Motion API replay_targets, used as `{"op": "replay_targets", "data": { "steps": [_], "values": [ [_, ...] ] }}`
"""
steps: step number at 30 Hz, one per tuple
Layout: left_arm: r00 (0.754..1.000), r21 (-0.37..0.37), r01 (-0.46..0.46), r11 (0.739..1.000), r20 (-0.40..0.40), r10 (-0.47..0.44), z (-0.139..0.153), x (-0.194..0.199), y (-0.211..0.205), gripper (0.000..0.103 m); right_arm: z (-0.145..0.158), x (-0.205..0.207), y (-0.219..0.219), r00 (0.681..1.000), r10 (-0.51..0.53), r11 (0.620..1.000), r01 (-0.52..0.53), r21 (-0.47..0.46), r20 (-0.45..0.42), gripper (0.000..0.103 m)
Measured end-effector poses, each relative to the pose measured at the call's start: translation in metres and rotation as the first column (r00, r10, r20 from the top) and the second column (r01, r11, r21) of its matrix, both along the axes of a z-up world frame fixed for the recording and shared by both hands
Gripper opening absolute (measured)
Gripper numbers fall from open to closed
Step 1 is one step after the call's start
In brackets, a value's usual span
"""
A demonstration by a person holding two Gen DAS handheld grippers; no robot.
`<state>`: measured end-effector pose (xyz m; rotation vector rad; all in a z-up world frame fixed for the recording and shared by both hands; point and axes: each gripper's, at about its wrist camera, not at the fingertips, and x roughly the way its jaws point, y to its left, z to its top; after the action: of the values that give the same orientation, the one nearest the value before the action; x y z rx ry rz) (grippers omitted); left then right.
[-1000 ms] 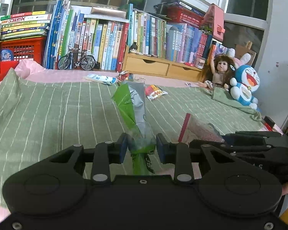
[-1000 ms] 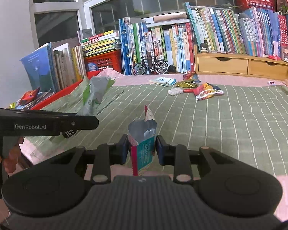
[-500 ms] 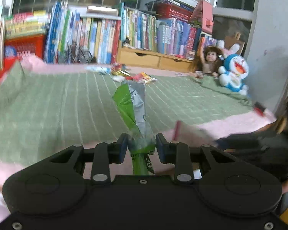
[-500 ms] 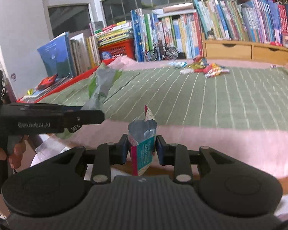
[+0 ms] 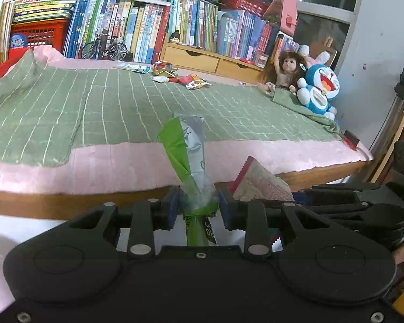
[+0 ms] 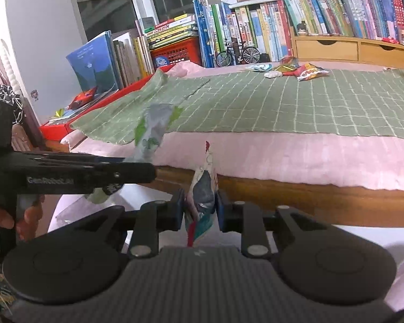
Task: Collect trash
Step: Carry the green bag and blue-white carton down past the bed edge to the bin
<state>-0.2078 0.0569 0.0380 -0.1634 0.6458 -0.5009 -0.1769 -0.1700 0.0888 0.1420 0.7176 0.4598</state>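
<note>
Looking across from my two wrist cameras, the biggest thing I see is the bed [image 5: 137,161], its pink mattress edge facing me and a green checked blanket [image 5: 121,107] spread over the top. Along the far side runs a row of books [image 5: 137,21], with a red crate [image 5: 37,35] at far left and a doll [image 5: 285,70] beside a blue plush toy [image 5: 319,88] at far right. A small cluster of loose wrappers [image 5: 180,76] lies on the blanket near the far edge, well apart from both tools.

I hold both tools off the near edge of the bed, level and pointing toward it, side by side. My left hand-held gripper [image 5: 198,207] is clamped on a green and silver wrapper [image 5: 185,150], which stands upright between the pads and droops a little below them. From the right camera I see that tool from its side, with fingers of the hand [image 6: 18,215] curled round its grip at near left.

My right hand-held gripper [image 6: 199,210] is clamped on a smaller red, white and teal packet [image 6: 204,188], upright, its torn top pointing up.
</note>
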Motion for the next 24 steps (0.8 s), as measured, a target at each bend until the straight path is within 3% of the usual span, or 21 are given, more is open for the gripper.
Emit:
{"op": "replay_targets", "data": {
  "steps": [11, 24],
  "values": [
    [0.995, 0.045, 0.039, 0.998, -0.094, -0.035, -0.022, -0.026, 0.001, 0.030, -0.023, -0.011, 0.002, 0.997, 0.005, 1.000, -0.008, -0.029, -0.081, 0.028],
    [0.963, 0.056, 0.084, 0.995, -0.261, -0.066, -0.073, -0.022, -0.005, 0.030, -0.052, -0.022, 0.007, 0.984, -0.002, 0.996, -0.013, -0.083, -0.178, 0.028]
  ]
}}
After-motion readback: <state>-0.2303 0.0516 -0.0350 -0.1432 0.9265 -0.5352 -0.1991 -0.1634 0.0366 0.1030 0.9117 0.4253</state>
